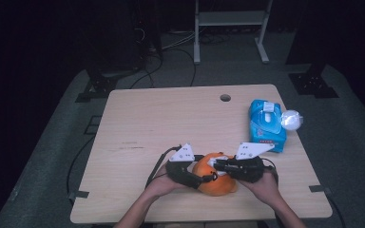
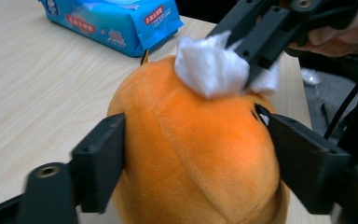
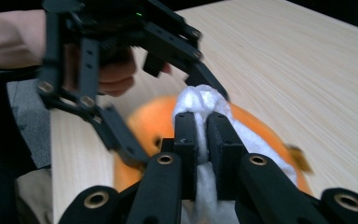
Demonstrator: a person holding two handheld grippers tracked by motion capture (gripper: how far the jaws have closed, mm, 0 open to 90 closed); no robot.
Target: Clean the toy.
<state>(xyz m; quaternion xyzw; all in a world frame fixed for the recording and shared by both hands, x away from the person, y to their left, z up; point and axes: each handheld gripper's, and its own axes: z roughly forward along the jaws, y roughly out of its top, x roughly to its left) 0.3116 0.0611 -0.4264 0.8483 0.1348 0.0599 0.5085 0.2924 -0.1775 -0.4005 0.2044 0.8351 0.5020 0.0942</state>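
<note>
An orange plush toy (image 1: pixel 217 184) sits near the table's front edge, between both hands. My left gripper (image 1: pixel 208 177) comes in from the left; in the left gripper view its two black jaws press on either side of the plush toy (image 2: pixel 191 154). My right gripper (image 1: pixel 218 165) reaches in from the right, shut on a crumpled white wipe (image 3: pixel 199 100). That wipe (image 2: pixel 209 70) rests against the top of the toy. In the right gripper view the jaws stand close together with the wipe pinched between them (image 3: pixel 203 128).
A blue pack of wipes (image 1: pixel 265 124) lies at the right side of the wooden table (image 1: pixel 161 123), with a pale round object (image 1: pixel 292 119) beside it at the table's edge. A cable hole (image 1: pixel 225 98) is near the far edge.
</note>
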